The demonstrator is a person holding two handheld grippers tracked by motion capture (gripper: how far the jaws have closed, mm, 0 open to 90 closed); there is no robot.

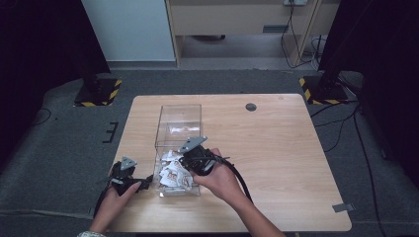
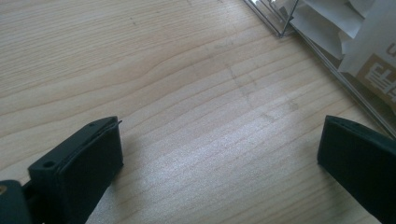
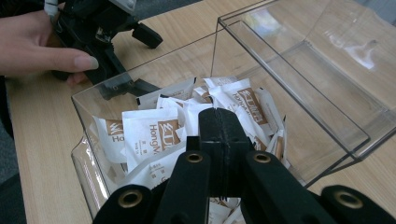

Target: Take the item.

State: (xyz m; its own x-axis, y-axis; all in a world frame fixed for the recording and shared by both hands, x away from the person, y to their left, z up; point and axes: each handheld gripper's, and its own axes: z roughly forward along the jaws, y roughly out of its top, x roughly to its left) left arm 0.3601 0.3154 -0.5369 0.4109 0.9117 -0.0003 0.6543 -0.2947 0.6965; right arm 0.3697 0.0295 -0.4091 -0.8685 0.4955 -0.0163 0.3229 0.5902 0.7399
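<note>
The right gripper (image 3: 219, 135), jaws pressed together on nothing visible, hangs over the clear box's (image 1: 163, 121) sachets (image 3: 154, 133) for picking, while the left gripper (image 1: 129, 180) waits beside that box, jaws wide and empty.

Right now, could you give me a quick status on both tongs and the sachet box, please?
Right tongs shut, over the sachets in the clear box. Left tongs open, empty, on the table beside the box. Nothing in the way.
</note>
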